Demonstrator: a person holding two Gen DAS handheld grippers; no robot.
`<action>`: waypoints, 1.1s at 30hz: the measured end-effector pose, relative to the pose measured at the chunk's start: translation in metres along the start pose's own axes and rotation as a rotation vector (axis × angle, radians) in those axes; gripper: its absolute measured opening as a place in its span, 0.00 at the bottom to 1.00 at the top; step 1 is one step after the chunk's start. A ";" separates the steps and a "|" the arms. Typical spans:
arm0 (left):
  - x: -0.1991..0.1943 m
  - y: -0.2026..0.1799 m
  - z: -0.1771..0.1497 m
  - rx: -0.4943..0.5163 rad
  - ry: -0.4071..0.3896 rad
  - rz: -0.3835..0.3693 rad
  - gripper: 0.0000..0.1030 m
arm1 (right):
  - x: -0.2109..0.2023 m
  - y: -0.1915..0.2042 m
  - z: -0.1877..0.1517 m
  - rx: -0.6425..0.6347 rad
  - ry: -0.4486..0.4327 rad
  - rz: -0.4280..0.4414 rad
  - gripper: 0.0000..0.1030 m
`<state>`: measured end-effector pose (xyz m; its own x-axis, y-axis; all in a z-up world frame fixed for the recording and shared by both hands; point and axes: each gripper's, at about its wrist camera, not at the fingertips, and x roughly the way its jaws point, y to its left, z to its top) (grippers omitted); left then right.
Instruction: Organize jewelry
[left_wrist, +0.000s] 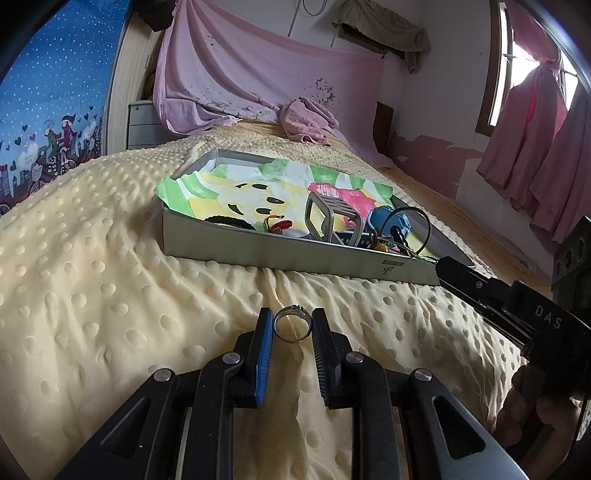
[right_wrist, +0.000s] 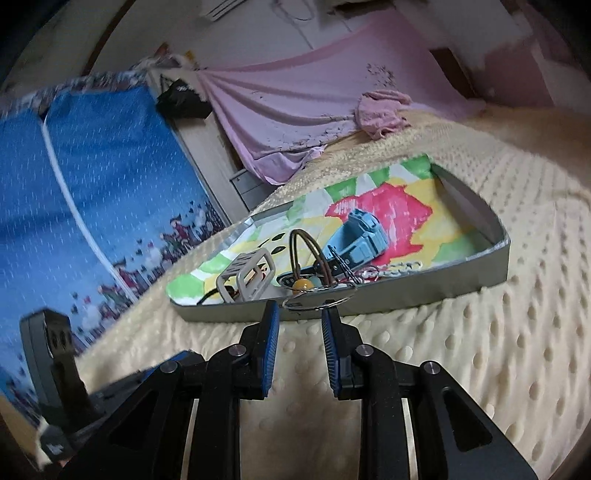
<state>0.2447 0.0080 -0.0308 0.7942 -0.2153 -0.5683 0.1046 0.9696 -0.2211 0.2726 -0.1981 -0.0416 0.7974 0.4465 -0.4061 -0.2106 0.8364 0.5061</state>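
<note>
1. The bed (left_wrist: 110, 295) under its dimpled yellow blanket is the largest hazard: it is soft and uneven, so the grey tray (left_wrist: 295, 258) resting on it could tip or slide if either gripper presses on its wall.
2. The tray holds a crowded heap near its front right corner: a blue watch (right_wrist: 356, 236), a beige open-frame piece (right_wrist: 247, 278), a brown hoop (right_wrist: 306, 254) and an amber bead (right_wrist: 302, 285). These lie touching, so lifting one could drag the others.
3. The right gripper (right_wrist: 300, 317) stands at the tray's near wall with a thin wire ring (right_wrist: 317, 299) at its tips. Motion blur makes it unclear whether the jaws clamp the ring or stand apart around it; a loose hold would drop it.
4. The left gripper (left_wrist: 293, 323) is closed on a small silver ring (left_wrist: 293, 324), held upright above the blanket, well short of the tray. The pinch is only at the rim, so the ring could twist out and vanish among the bumps.
</note>
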 end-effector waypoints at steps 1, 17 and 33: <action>0.000 -0.001 0.000 0.001 0.001 0.000 0.19 | 0.000 -0.003 -0.001 0.016 -0.001 0.007 0.20; 0.005 -0.019 0.006 0.059 -0.008 -0.017 0.19 | 0.006 -0.001 -0.005 0.018 -0.013 -0.024 0.07; -0.005 -0.018 0.029 0.026 -0.075 -0.038 0.19 | -0.005 0.016 0.014 -0.154 -0.092 -0.087 0.02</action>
<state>0.2562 -0.0046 -0.0007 0.8320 -0.2433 -0.4985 0.1499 0.9639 -0.2202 0.2733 -0.1915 -0.0205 0.8632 0.3450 -0.3687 -0.2166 0.9126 0.3468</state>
